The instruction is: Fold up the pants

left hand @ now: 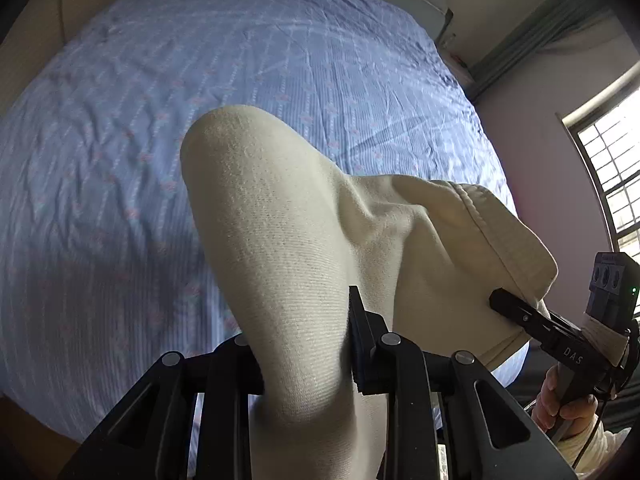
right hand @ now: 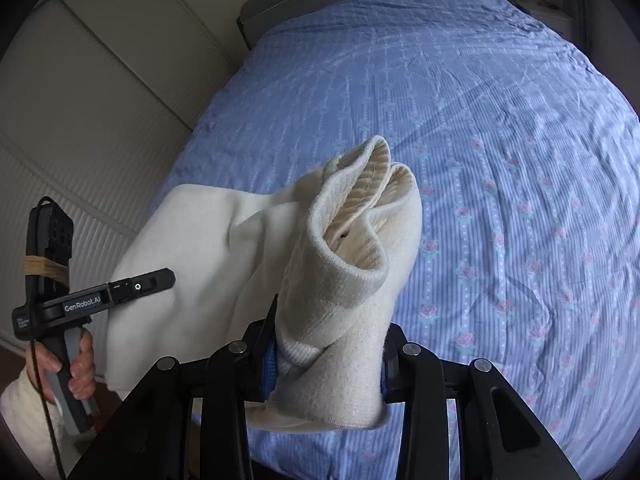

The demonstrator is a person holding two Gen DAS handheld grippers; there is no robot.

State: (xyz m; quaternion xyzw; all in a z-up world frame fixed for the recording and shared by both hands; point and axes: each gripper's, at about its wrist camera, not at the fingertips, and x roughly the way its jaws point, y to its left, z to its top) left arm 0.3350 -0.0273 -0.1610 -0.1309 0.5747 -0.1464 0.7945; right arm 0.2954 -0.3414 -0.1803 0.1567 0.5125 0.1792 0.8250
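- above the blue bedspread [right hand: 500,128], the cream pants [left hand: 288,240] hung in the air, bunched and held at two places, one by each gripper
- the left gripper [left hand: 308,344] had its jaws drawn most of the way in, pinching a thick fold of the cloth between the pads
- the right gripper [right hand: 328,352] was likewise partly closed, clamped on a rolled bundle that looked like the waistband end, its layered hem open toward the camera
- judged risk: both grips took gathered cloth rather than a clean edge, so layers could slip out unevenly and the pants would land twisted on the bed
- judged risk: with cloth sagging between the grippers, laying it down too soon could trap a crease
- hidden: the lower length of the pants fell below both views, so i could not tell where the legs hung or whether they were aligned
- a hand [right hand: 76,364] on the left handle showed only in part
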